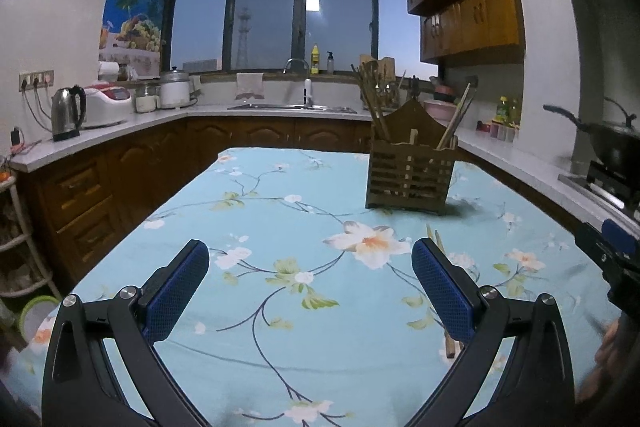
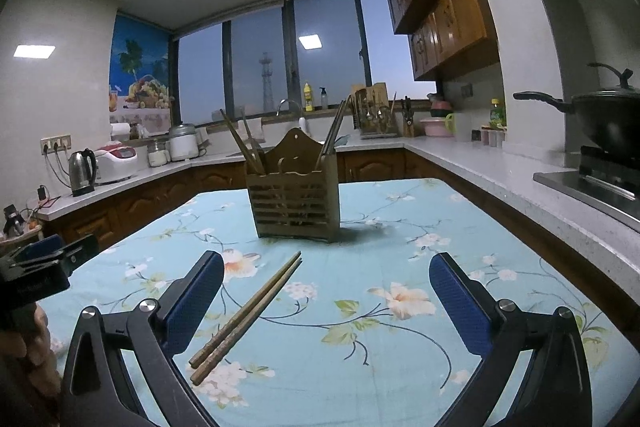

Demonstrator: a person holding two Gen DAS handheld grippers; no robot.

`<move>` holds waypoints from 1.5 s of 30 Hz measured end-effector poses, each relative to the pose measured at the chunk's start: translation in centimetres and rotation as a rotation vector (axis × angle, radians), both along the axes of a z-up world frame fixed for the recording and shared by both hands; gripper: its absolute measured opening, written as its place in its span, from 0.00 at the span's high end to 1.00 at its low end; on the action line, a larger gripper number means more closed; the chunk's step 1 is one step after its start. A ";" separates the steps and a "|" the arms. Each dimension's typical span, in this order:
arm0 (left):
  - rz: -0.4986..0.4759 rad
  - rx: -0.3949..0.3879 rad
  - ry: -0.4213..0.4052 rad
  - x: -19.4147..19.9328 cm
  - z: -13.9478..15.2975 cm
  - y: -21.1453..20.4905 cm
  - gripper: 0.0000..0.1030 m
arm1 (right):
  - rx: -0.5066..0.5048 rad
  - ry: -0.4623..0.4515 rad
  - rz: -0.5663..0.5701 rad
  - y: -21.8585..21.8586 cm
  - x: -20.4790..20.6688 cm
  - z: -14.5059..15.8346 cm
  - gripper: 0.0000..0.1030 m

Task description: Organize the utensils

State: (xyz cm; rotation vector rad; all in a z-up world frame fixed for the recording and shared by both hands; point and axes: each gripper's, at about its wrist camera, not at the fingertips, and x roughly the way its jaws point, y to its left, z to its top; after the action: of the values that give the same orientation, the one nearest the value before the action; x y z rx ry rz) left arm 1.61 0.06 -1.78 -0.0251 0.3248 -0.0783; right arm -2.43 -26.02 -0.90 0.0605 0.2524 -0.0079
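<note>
Chopsticks (image 2: 248,315), paired, flat on surface (image 2: 360,367) before slatted holder (image 2: 296,203): right hand-held gripper (image 2: 326,297), spread empty, best straddles both mid-length; left hand-held gripper (image 1: 310,281) likewise spread.

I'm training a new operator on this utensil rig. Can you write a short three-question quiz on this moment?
1. True or false: the right gripper is shut on the loose chopsticks.
2. Where does the wooden holder stand? A) on the floral tablecloth; B) on the counter beside the kettle; C) in the sink.
3. Fill in: the loose chopsticks lie ____ on the cloth, side by side.

Key
1. False: both the right gripper and the left gripper are open and hold nothing; the pair lies between the right fingers, nearer the left one.
2. A. Other chopsticks already stand in it.
3. Flat.
</note>
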 end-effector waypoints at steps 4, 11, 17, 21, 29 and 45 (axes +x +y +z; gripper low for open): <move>-0.005 0.027 -0.009 -0.2 -0.1 -0.6 0.00 | -0.005 0.005 0.005 0.4 0.0 0.0 0.00; -0.005 0.033 -0.002 0.0 -0.2 -0.9 0.00 | -0.004 0.007 0.012 0.8 0.1 -0.1 0.00; -0.007 0.035 -0.003 -0.1 -0.3 -0.9 0.00 | -0.002 0.014 0.017 1.2 0.1 0.0 0.00; -0.012 0.040 -0.008 -0.1 -0.4 -1.0 0.00 | -0.002 0.016 0.019 1.4 0.2 0.0 0.00; -0.010 0.045 -0.012 -0.2 -0.3 -1.1 0.00 | 0.001 0.018 0.016 1.5 0.3 0.0 0.00; -0.018 0.059 -0.009 -0.1 -0.1 -1.6 0.00 | 0.008 0.018 0.012 1.6 0.3 0.0 0.00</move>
State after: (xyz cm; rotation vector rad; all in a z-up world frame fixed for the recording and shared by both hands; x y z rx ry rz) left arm 1.48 -1.55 -1.92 0.0367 0.3186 -0.0870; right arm -2.09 -24.46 -0.90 0.0666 0.2709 0.0045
